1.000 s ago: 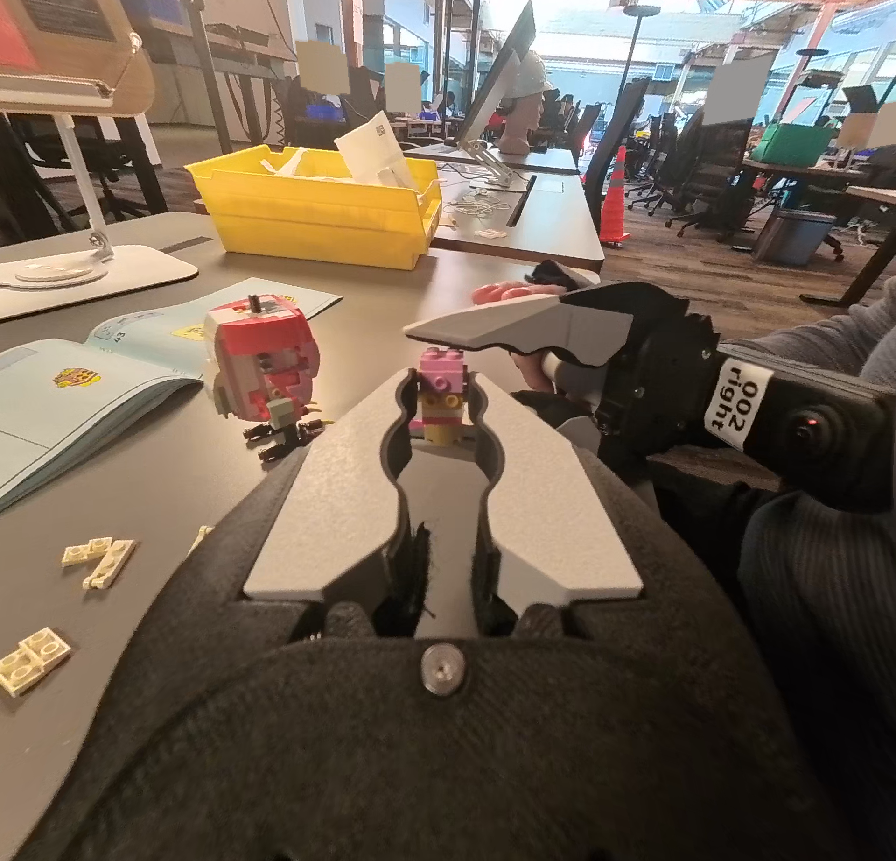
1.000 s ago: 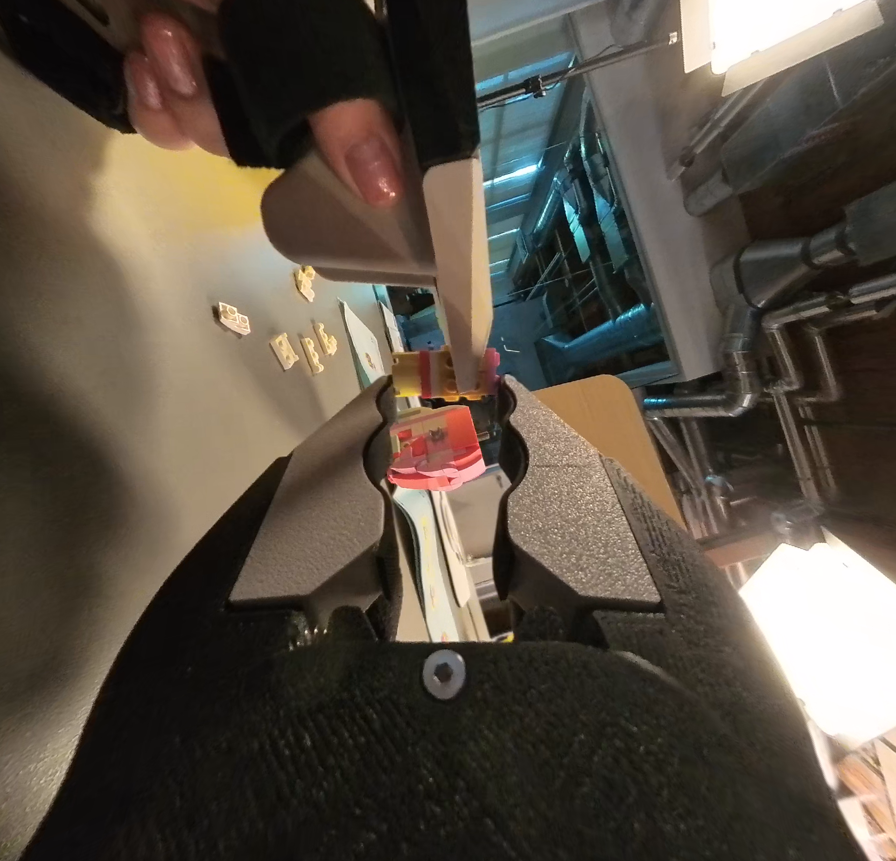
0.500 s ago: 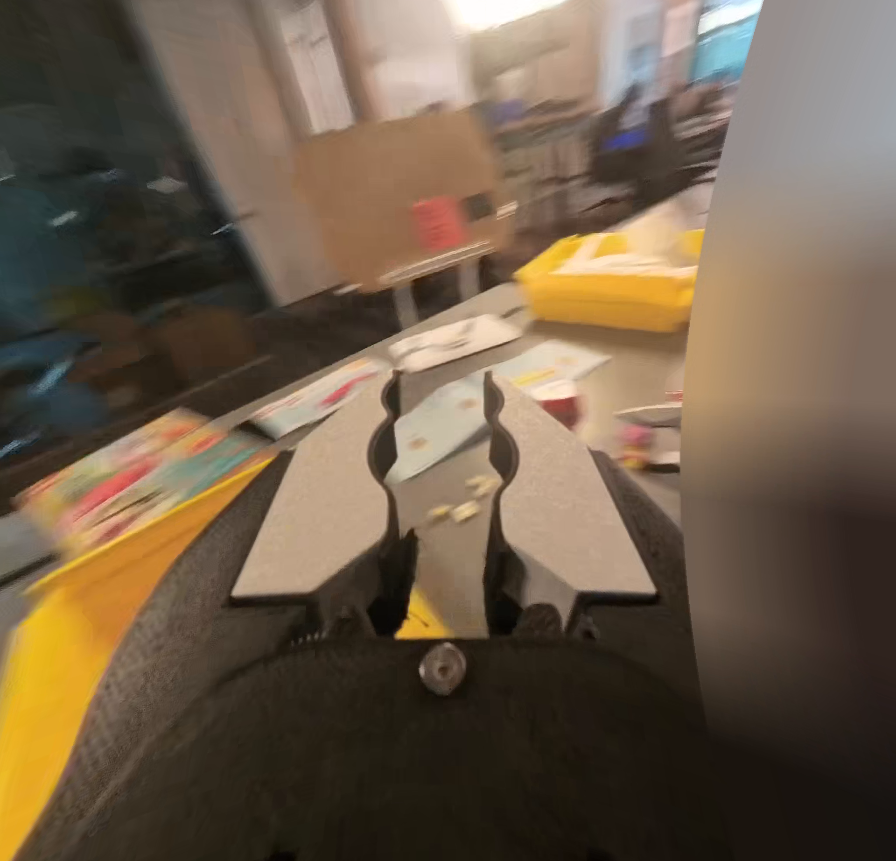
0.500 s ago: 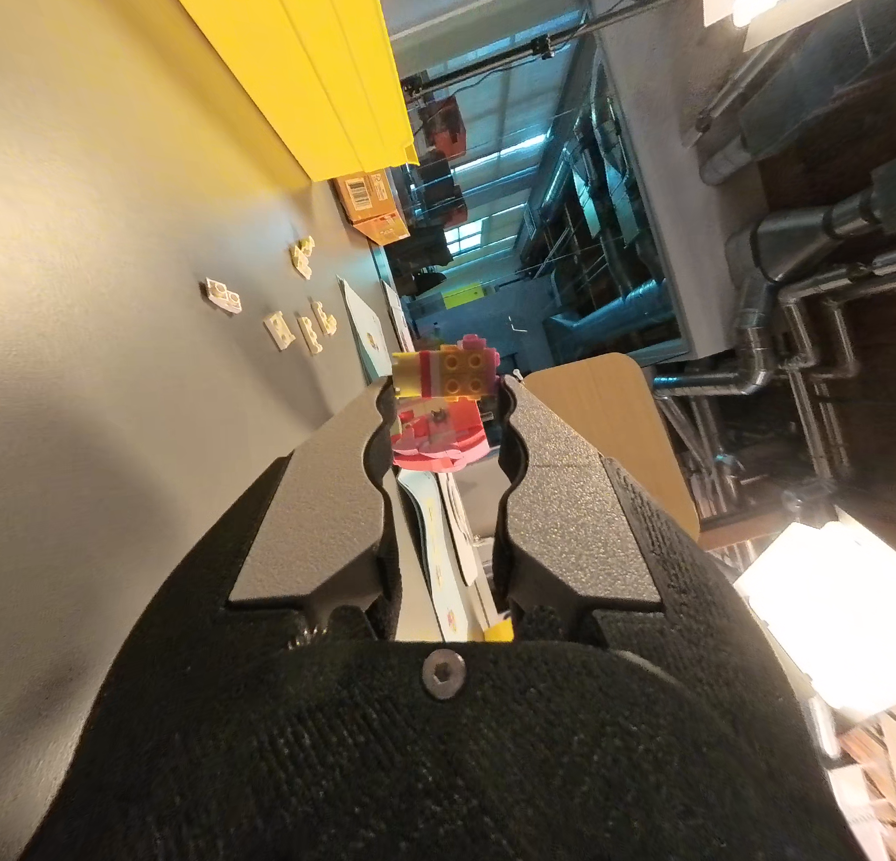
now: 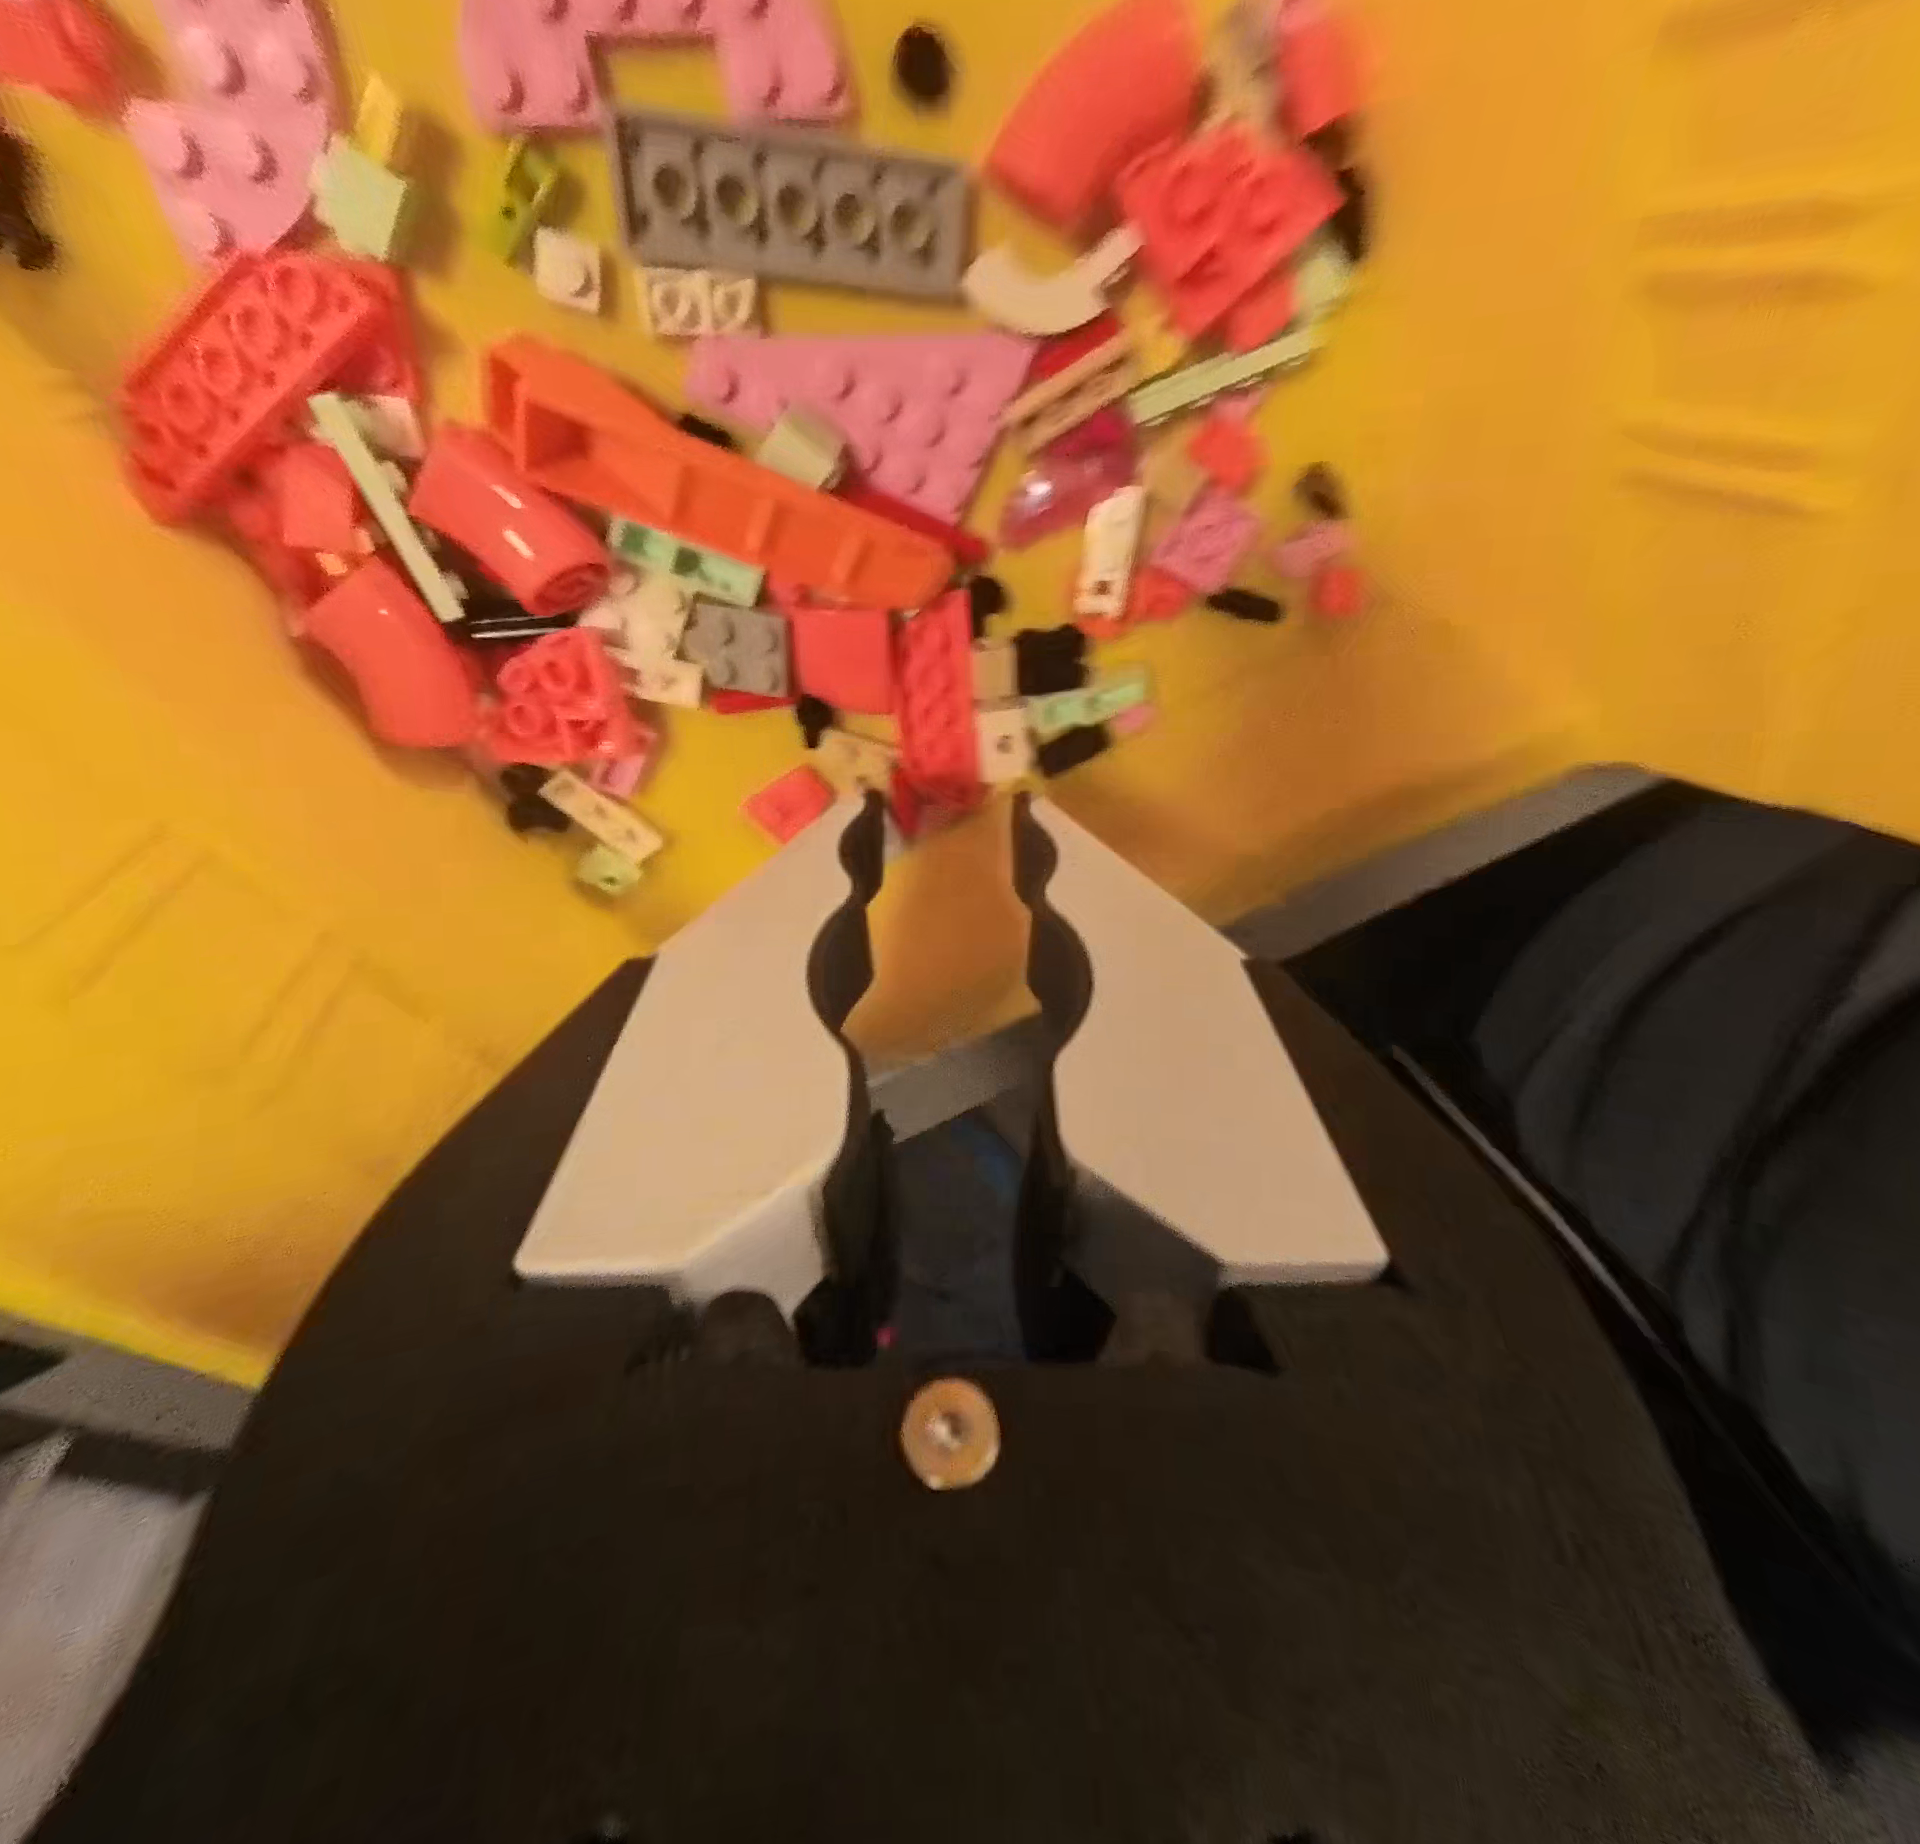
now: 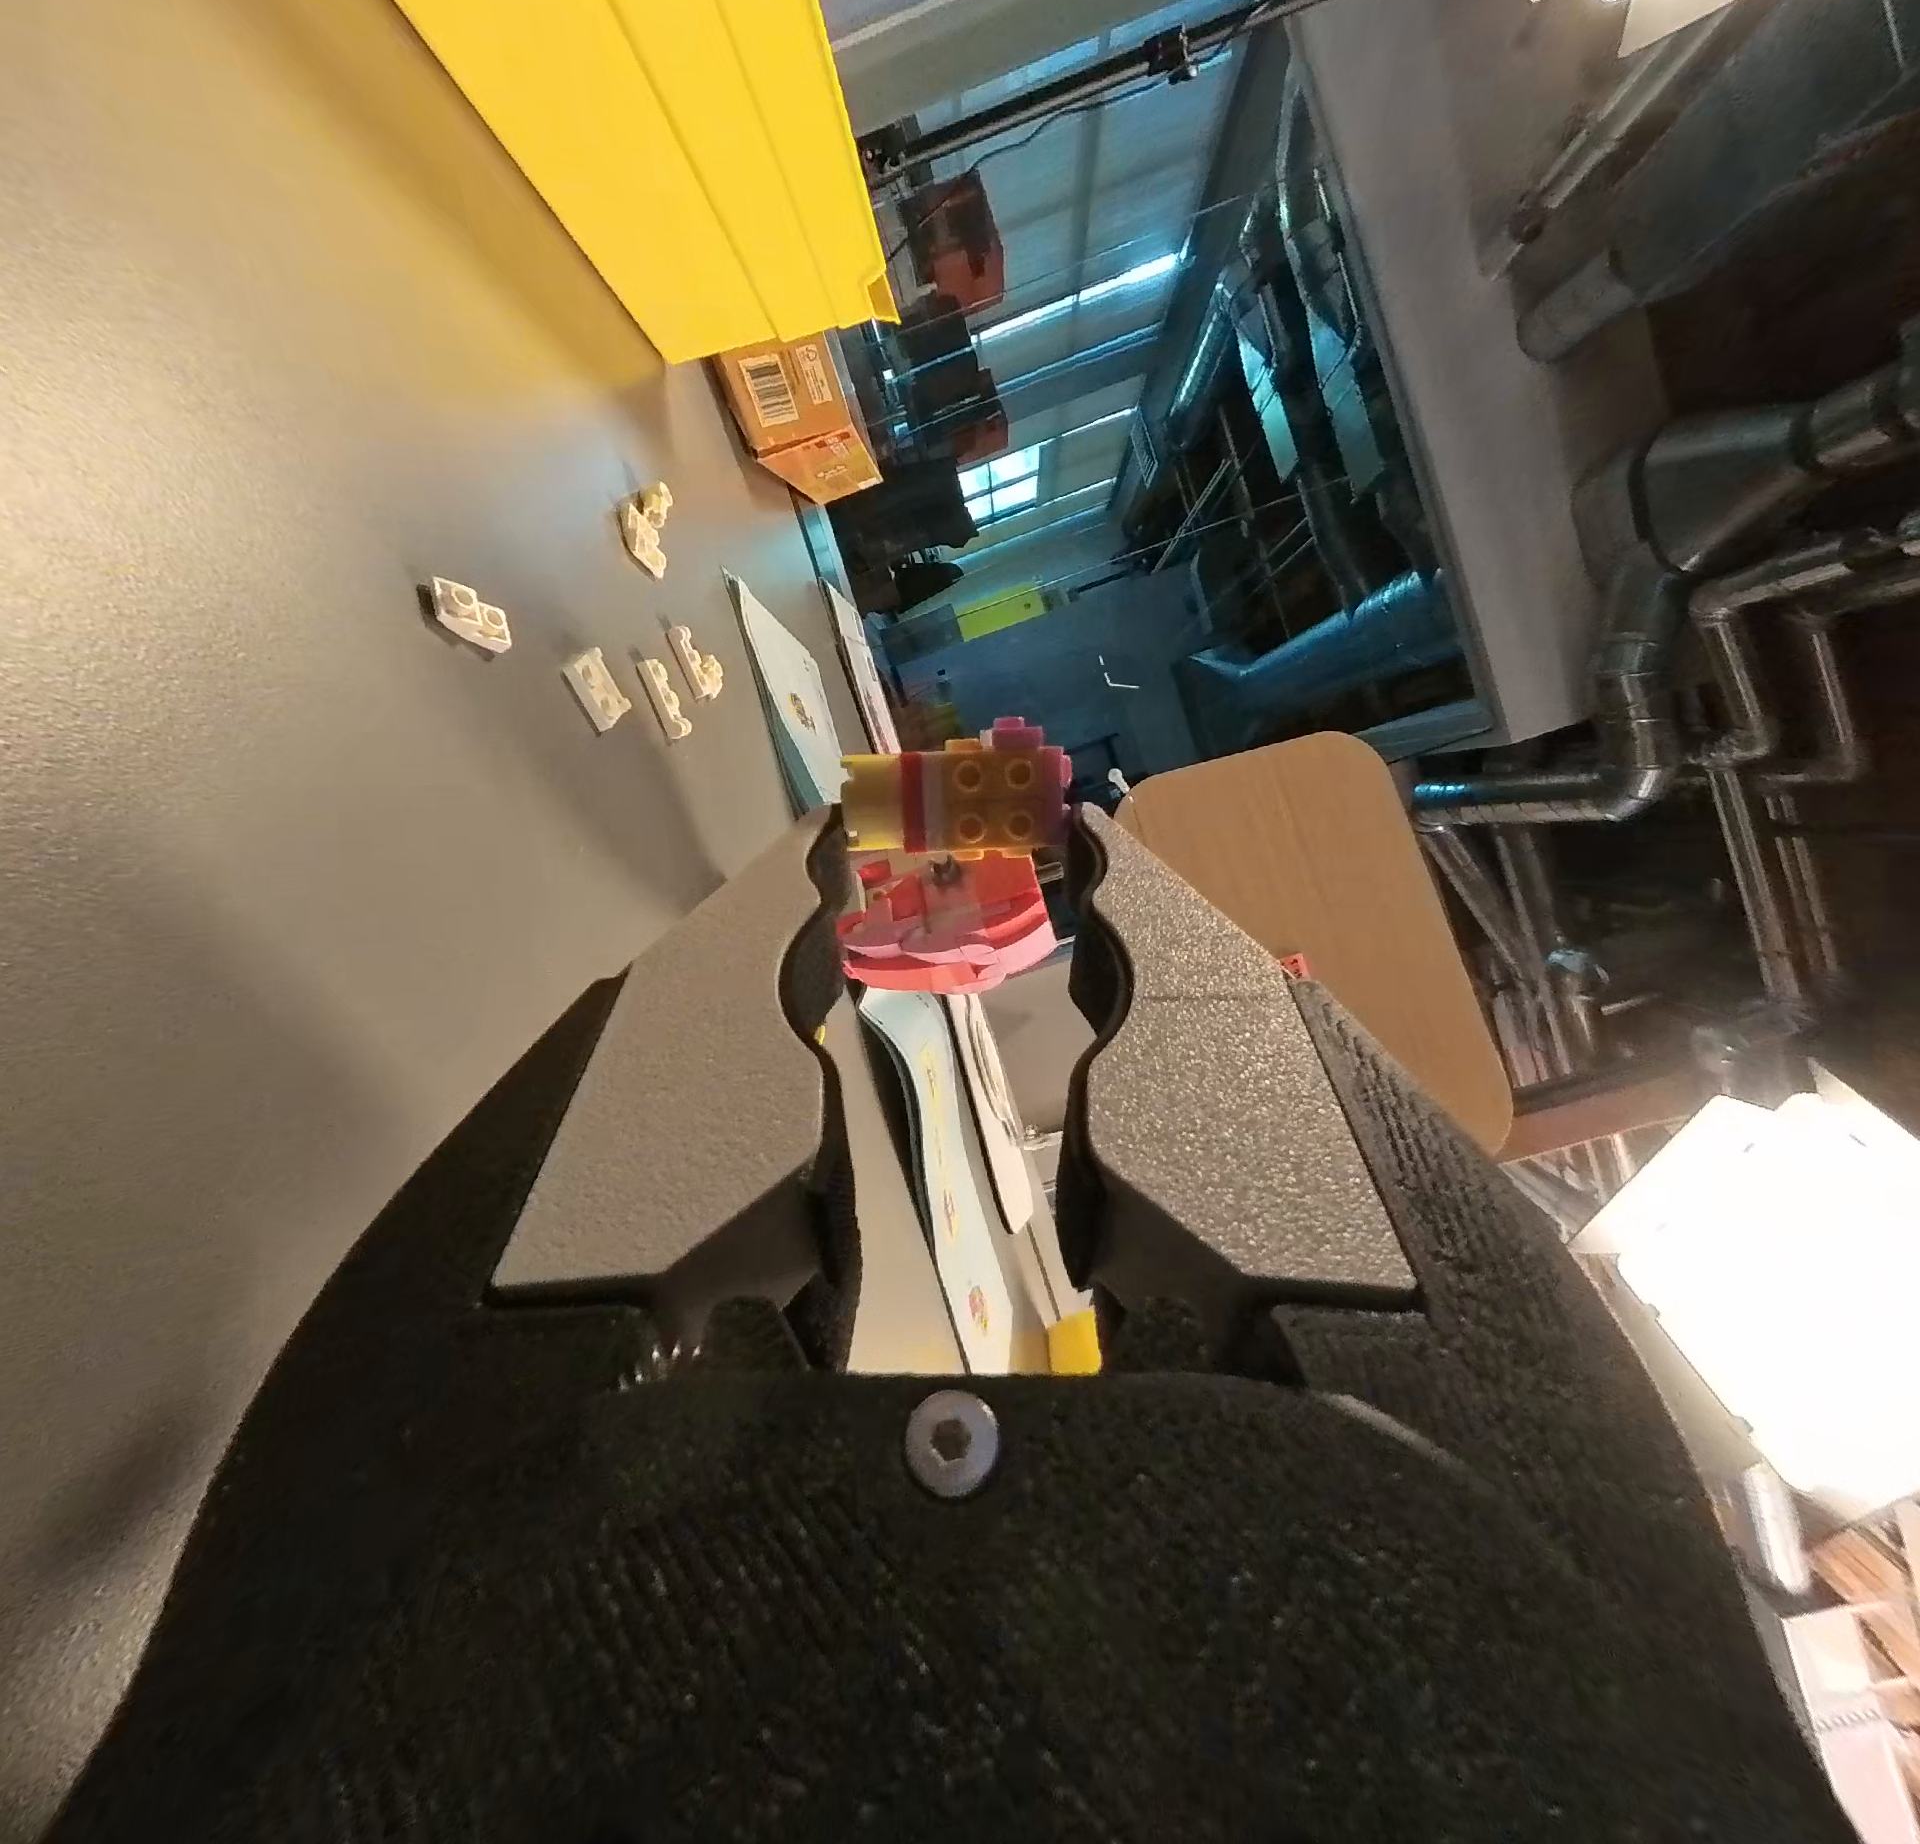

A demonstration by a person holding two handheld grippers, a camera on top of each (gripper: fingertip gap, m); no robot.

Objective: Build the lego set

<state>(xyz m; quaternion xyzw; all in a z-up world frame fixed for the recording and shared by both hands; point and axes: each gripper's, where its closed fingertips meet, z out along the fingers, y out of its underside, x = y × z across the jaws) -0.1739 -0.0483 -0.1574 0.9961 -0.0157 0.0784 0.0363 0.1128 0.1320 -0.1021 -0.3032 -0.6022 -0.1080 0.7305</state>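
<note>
Left gripper [image 5: 948, 818] points down into a yellow bin [image 5: 1558, 340] full of loose bricks, jaws apart with nothing pinched; a red brick [image 5: 935, 693] lies right at the tips, blurry. An orange piece [image 5: 707, 485] and grey plate [image 5: 795, 210] sit further in. Right gripper [image 6: 954, 828], rolled sideways over the table [image 6: 260, 755], is clamped on a small yellow-pink brick stack [image 6: 961, 792]. A pink-red brick model [image 6: 940, 927] stands behind it, cream plates [image 6: 597, 688] off to the side.

Loose cream plates [image 6: 468, 612] and booklets [image 6: 795, 693] lie on a grey table [image 6: 208, 859].
</note>
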